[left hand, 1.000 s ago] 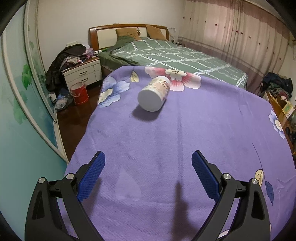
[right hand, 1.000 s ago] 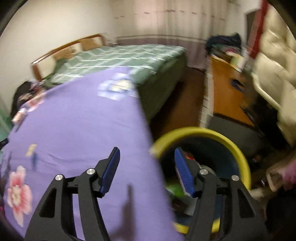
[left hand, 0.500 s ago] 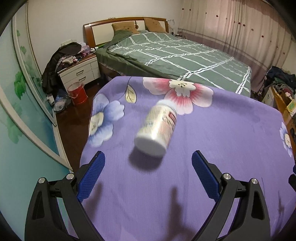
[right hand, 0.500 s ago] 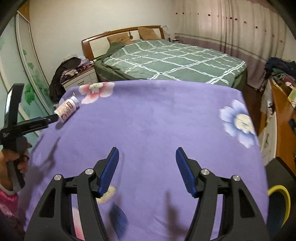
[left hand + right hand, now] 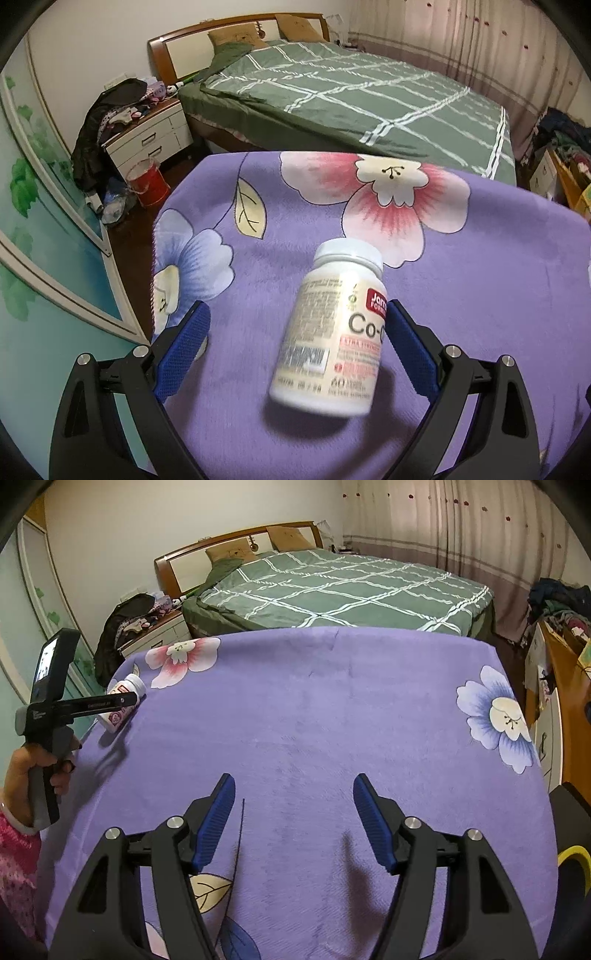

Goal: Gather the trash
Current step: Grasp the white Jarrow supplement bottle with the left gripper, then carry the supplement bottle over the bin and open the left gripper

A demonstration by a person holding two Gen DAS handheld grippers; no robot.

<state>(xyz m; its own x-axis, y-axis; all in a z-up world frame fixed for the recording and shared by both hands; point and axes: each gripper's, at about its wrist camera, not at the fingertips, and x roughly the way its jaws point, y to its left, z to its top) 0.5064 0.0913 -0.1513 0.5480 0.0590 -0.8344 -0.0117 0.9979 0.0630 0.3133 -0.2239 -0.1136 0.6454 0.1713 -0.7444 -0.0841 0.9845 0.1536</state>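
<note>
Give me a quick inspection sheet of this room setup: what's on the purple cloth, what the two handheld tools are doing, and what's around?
Surface: purple flowered cloth, flat, covering the worktop.
Job's things: white supplement bottle lying on its side near the cloth's left edge; yellow-rimmed bin partly visible at the right.
Clutter: nothing seen on the cloth besides the bottle.
Grippers: left tool open, its fingers either side of the bottle, not closed on it; right tool open, holding nothing, over bare cloth.
Cables: nothing seen.
Surroundings: green checked bed, nightstand piled with clothes, red bucket, curtains.
</note>
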